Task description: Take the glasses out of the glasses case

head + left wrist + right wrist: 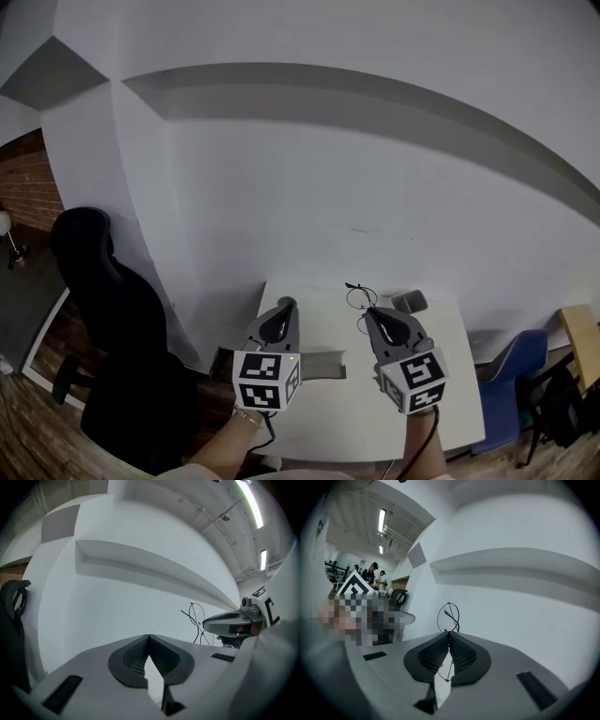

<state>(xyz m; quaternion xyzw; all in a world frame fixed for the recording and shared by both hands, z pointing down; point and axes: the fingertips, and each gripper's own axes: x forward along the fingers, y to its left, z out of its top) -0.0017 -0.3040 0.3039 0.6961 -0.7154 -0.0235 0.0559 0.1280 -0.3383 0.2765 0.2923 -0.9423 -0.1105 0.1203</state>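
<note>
Thin black wire-rimmed glasses hang in the air above the white table, pinched at the frame by my right gripper, which is shut on them. In the right gripper view one round lens rim stands above the closed tips and another loop shows between the pads. A small grey case lies on the table just beyond the right gripper. My left gripper is raised to the left, its jaws shut with nothing in them. From the left gripper view the glasses show at the right.
A flat grey piece lies on the table between the two grippers. A black office chair stands left of the table and a blue chair to its right. A white wall rises behind. People stand far off.
</note>
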